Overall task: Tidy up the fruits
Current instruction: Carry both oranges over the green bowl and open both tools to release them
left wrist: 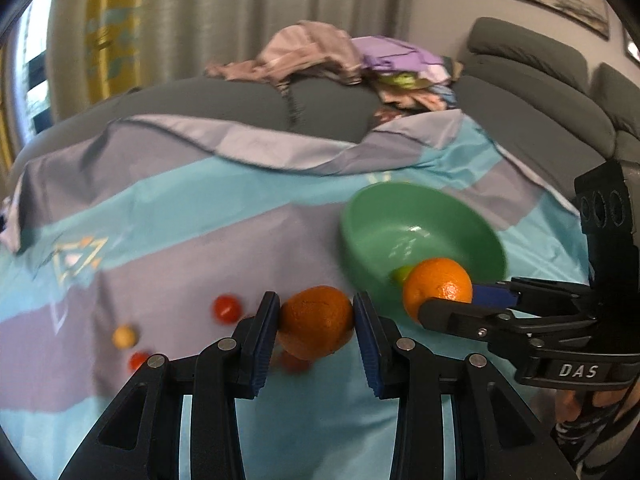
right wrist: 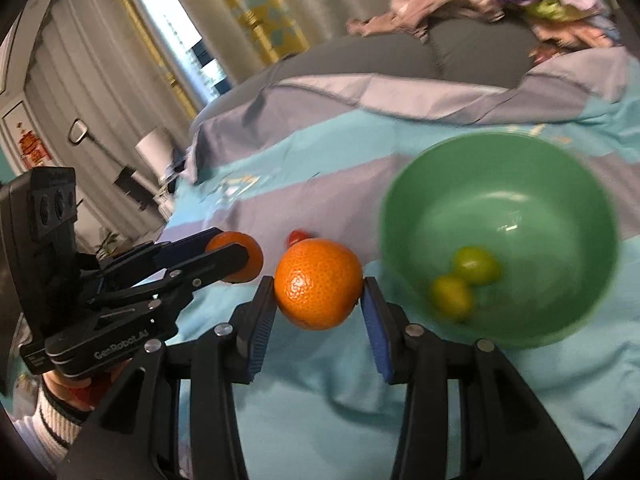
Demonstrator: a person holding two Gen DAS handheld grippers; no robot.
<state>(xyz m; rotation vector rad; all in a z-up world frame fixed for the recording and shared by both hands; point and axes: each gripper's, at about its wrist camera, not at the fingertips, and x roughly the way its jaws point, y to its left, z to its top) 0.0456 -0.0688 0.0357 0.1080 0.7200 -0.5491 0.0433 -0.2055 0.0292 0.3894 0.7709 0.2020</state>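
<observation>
Here, two oranges are both held off the cloth. The darker orange [left wrist: 316,322] sits clamped between the blue pads of the left gripper [left wrist: 316,320], the pads pressing its sides, the jaws parted only as far as the fruit's width. The brighter orange [right wrist: 318,283] is pinched the same way in the right gripper [right wrist: 319,294], its dimpled skin touching both pads.

From the left wrist view the right gripper comes in from 3 o'clock, carrying its orange in front of the near rim of the green bowl [left wrist: 472,216], at about 1 o'clock from the left gripper's fruit. From the right wrist view the left gripper enters from 9 o'clock with its orange, and the bowl lies at 3 o'clock of the right gripper's fruit, just beside it.

Inside the bowl lie two small green fruits [right wrist: 466,280], touching each other near the bottom; blur hides their kind.

On the striped blue and grey cloth [left wrist: 180,240], at 9 o'clock from the left gripper, rest a red cherry tomato [left wrist: 227,309], a small yellow fruit [left wrist: 124,336] and another red one [left wrist: 138,360], apart from one another.

Beyond the cloth stands a grey sofa [left wrist: 532,92] with a heap of clothes [left wrist: 320,56] at 12 o'clock. A striped cuff [right wrist: 52,420] shows below the left gripper.
</observation>
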